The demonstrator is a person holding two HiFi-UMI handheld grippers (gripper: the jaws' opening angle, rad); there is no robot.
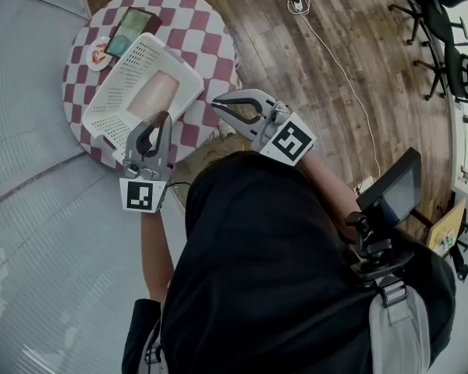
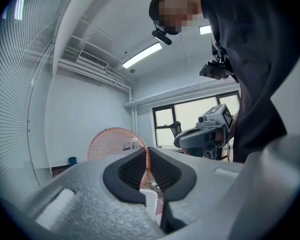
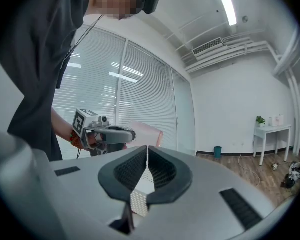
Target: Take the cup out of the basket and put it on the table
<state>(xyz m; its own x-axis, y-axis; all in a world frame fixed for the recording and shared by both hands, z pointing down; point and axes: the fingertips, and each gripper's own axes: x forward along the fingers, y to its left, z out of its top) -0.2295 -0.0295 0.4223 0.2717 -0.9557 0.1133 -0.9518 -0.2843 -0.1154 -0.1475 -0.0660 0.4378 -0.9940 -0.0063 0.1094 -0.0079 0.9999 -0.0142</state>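
— So, what do the jaws of the left gripper [image 2: 148, 156] have?
— They are pressed onto the thin rim of the pink cup [image 2: 112, 141]. Its wall runs right between the two dark pads.
— And the right gripper [image 3: 147, 159]?
— Closed too, nipping a perforated white wall of the basket [image 1: 113, 100], at the corner nearest the person.
— Where is the cup?
— On its side, within the basket's outline as the head view shows it, mouth toward the left gripper. Whether it rests on the basket's floor or hangs a little above it, I cannot tell.
— And the basket?
— On the round table [image 1: 207, 29], on a red-and-white checked cloth, close to the edge by the person. Beyond it on the cloth lie a dark rectangular thing [image 1: 132, 31] and a small white plate [image 1: 99, 53].
— How do the two grippers stand to each other?
— Near each other, each at one near side of the basket.
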